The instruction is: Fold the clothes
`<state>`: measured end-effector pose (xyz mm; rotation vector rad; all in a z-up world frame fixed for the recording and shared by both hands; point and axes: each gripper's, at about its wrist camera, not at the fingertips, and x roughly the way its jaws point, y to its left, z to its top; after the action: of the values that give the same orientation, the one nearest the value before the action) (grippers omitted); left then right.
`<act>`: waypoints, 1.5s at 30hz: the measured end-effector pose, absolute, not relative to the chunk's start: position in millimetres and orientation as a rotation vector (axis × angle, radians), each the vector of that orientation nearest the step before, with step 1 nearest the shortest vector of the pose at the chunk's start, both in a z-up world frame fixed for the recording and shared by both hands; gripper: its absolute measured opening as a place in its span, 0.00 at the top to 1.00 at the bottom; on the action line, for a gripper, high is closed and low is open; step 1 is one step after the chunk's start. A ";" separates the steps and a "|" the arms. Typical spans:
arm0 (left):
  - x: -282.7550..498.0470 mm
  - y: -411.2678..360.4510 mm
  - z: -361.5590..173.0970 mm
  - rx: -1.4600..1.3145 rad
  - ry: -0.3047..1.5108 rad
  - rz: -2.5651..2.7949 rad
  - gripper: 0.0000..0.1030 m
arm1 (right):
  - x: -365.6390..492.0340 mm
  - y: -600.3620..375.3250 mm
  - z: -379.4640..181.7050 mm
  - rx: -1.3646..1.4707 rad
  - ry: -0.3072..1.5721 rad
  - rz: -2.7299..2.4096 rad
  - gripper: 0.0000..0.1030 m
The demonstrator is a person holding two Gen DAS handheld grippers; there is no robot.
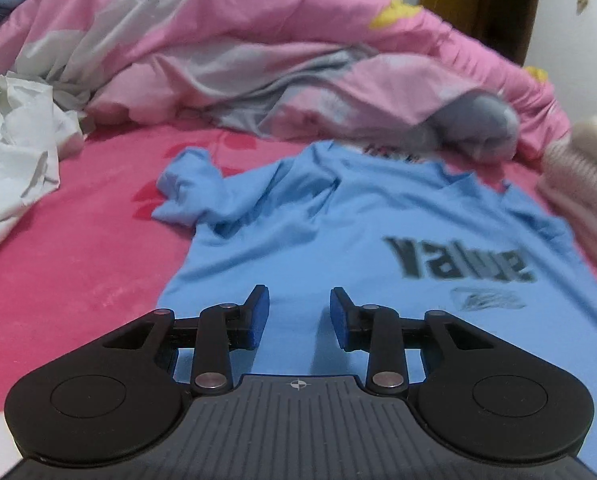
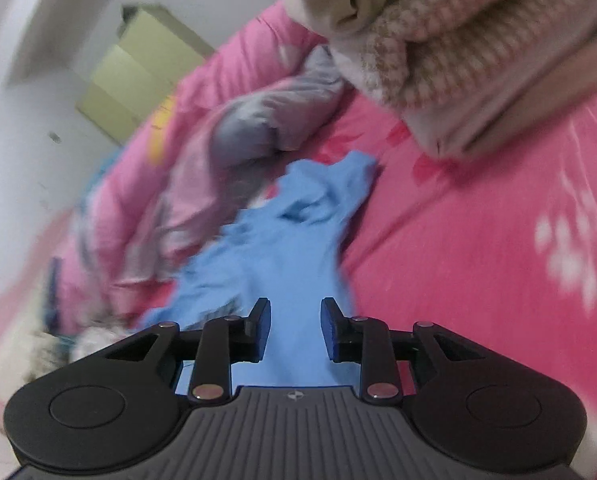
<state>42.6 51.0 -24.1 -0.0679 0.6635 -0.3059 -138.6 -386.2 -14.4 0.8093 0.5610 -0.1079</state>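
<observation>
In the left wrist view a crumpled white cloth lies at the far left on the pink bedsheet, with a bare strip of sheet between it and the blue T-shirt. The shirt is spread flat, its dark lettering toward the right, one sleeve bunched up at its upper left. The left gripper hovers over the shirt's near part, its jaws parted with only flat blue fabric seen through the gap and neither pad pinching any of it. Beyond the collar a heaped pink and grey quilt closes off the far side, and a ribbed pinkish knit crowds the shirt's right edge. In the right wrist view, which is motion-blurred, the quilt runs along the left of the shirt, and the right gripper likewise stands with jaws apart above blue cloth, gripping nothing. The shirt stretches away from these jaws to a rumpled sleeve at the far end. To its right the sheet lies open and bare, while folded knitwear sits at the upper right, well apart from the jaws.
</observation>
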 end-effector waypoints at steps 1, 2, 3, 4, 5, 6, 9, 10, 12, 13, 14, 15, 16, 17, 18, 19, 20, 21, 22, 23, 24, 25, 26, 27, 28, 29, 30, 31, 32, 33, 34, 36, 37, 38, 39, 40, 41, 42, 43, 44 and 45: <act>43.3 53.0 -28.0 -0.073 0.660 -0.307 0.68 | -123.0 -392.4 -17.5 0.783 0.595 -0.132 0.68; 44.2 54.9 -31.5 -0.080 0.656 -0.308 0.68 | -107.4 -397.9 -20.4 0.754 0.629 -0.155 0.67; 46.1 57.0 -31.0 -0.097 0.655 -0.309 0.68 | -93.0 -401.3 -23.2 0.724 0.661 -0.173 0.67; 48.2 59.0 -30.7 -0.113 0.654 -0.310 0.68 | -82.7 -403.6 -26.0 0.707 0.678 -0.181 0.67; 50.6 59.6 -31.7 -0.123 0.661 -0.308 0.68 | -74.5 -405.1 -27.3 0.694 0.686 -0.178 0.67; 51.7 59.0 -31.9 -0.123 0.665 -0.308 0.68 | -66.3 -406.6 -28.6 0.682 0.693 -0.175 0.67; 52.2 56.8 -32.1 -0.114 0.666 -0.305 0.67 | -46.2 -408.7 -32.0 0.655 0.718 -0.165 0.67; 52.2 56.2 -32.1 -0.111 0.665 -0.304 0.67 | -42.3 -407.1 -33.5 0.648 0.730 -0.165 0.67; 52.1 56.3 -32.1 -0.111 0.665 -0.304 0.67 | -36.9 -402.6 -34.7 0.633 0.740 -0.156 0.67; 52.1 56.8 -32.2 -0.113 0.665 -0.305 0.67 | -34.9 -400.0 -34.8 0.625 0.741 -0.149 0.68; 52.1 57.2 -32.3 -0.115 0.665 -0.305 0.67 | -33.6 -397.3 -34.5 0.618 0.742 -0.141 0.70; 52.2 57.6 -32.3 -0.118 0.666 -0.306 0.67 | -33.6 -394.1 -33.8 0.611 0.740 -0.131 0.81; 52.2 58.0 -32.3 -0.121 0.666 -0.306 0.67 | -33.2 -390.4 -32.8 0.598 0.738 -0.127 0.94; 52.2 58.1 -32.2 -0.121 0.666 -0.306 0.67 | -33.1 -386.8 -31.0 0.576 0.736 -0.138 0.94; 52.0 58.0 -32.2 -0.120 0.666 -0.306 0.67 | -33.9 -383.8 -28.5 0.550 0.726 -0.153 0.95; 52.0 58.1 -32.1 -0.120 0.666 -0.306 0.67 | -36.8 -382.3 -24.4 0.519 0.697 -0.177 0.95; 51.9 58.0 -32.2 -0.121 0.665 -0.305 0.67 | -39.5 -382.5 -20.9 0.499 0.668 -0.200 0.95; 51.8 57.8 -32.3 -0.121 0.665 -0.305 0.67 | -41.7 -387.8 -19.3 0.513 0.644 -0.216 0.95; 51.8 57.7 -32.3 -0.121 0.665 -0.305 0.67 | -43.3 -394.9 -19.2 0.527 0.628 -0.232 0.95; 51.8 57.5 -32.4 -0.120 0.663 -0.303 0.67 | -43.5 -400.5 -20.6 0.522 0.624 -0.254 0.95; 51.6 57.3 -32.4 -0.118 0.663 -0.303 0.67 | -42.7 -405.1 -23.5 0.510 0.628 -0.275 0.95; 51.5 57.1 -32.4 -0.117 0.663 -0.302 0.67 | -41.3 -408.1 -27.3 0.504 0.636 -0.286 0.95; 51.8 57.3 -32.5 -0.116 0.663 -0.302 0.67 | -39.8 -409.8 -31.3 0.505 0.644 -0.288 0.95; 52.0 57.4 -32.6 -0.116 0.663 -0.302 0.67 | -38.3 -411.5 -35.3 0.505 0.652 -0.291 0.95; 52.1 57.5 -32.7 -0.116 0.663 -0.302 0.67 | -36.8 -413.2 -39.4 0.505 0.660 -0.293 0.95; 52.1 57.6 -32.8 -0.116 0.663 -0.302 0.67 | -35.8 -414.8 -42.1 0.508 0.666 -0.295 0.96; 52.2 57.7 -32.8 -0.116 0.664 -0.302 0.67 | -36.3 -416.7 -41.5 0.521 0.666 -0.297 0.95; 52.2 57.7 -32.8 -0.117 0.664 -0.303 0.67 | -38.1 -419.0 -39.6 0.547 0.669 -0.295 0.92; 52.3 57.8 -32.9 -0.117 0.664 -0.303 0.67 | -42.1 -421.1 -36.7 0.570 0.669 -0.293 0.89; 52.3 57.8 -33.0 -0.117 0.664 -0.303 0.67 | -49.0 -422.5 -32.7 0.591 0.664 -0.297 0.82; 52.4 57.8 -32.9 -0.118 0.664 -0.303 0.67 | -56.3 -423.7 -28.4 0.606 0.660 -0.300 0.77; 52.5 57.6 -32.8 -0.117 0.665 -0.302 0.67 | -74.4 -424.0 -19.3 0.614 0.655 -0.295 0.76; 52.6 57.7 -32.7 -0.117 0.665 -0.302 0.67 | -84.9 -422.9 -15.8 0.619 0.656 -0.285 0.76; 52.7 57.7 -32.6 -0.116 0.665 -0.302 0.67 | -93.9 -421.1 -14.4 0.630 0.662 -0.270 0.76; 52.7 57.4 -32.6 -0.115 0.665 -0.301 0.67 | -103.6 -418.4 -14.7 0.646 0.673 -0.254 0.76; 52.6 57.3 -32.5 -0.114 0.665 -0.300 0.67 | -112.5 -414.8 -16.5 0.660 0.691 -0.238 0.76; 52.4 57.3 -32.5 -0.114 0.665 -0.300 0.67 | -121.0 -410.5 -18.6 0.670 0.710 -0.223 0.76; 52.4 57.2 -32.4 -0.114 0.665 -0.300 0.67 | -128.5 -404.5 -21.4 0.671 0.730 -0.210 0.76; 52.4 57.1 -32.4 -0.114 0.665 -0.300 0.67 | -135.6 -398.4 -23.9 0.670 0.745 -0.198 0.76; 52.3 57.2 -32.5 -0.116 0.664 -0.300 0.67 | -141.4 -392.2 -25.4 0.661 0.748 -0.186 0.76; 52.2 57.3 -32.6 -0.117 0.664 -0.301 0.67 | -146.9 -385.8 -26.2 0.650 0.748 -0.176 0.75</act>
<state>52.2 57.3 -32.6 -0.1170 0.6642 -0.3007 -146.9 -385.8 -26.2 0.6498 0.7476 -0.1760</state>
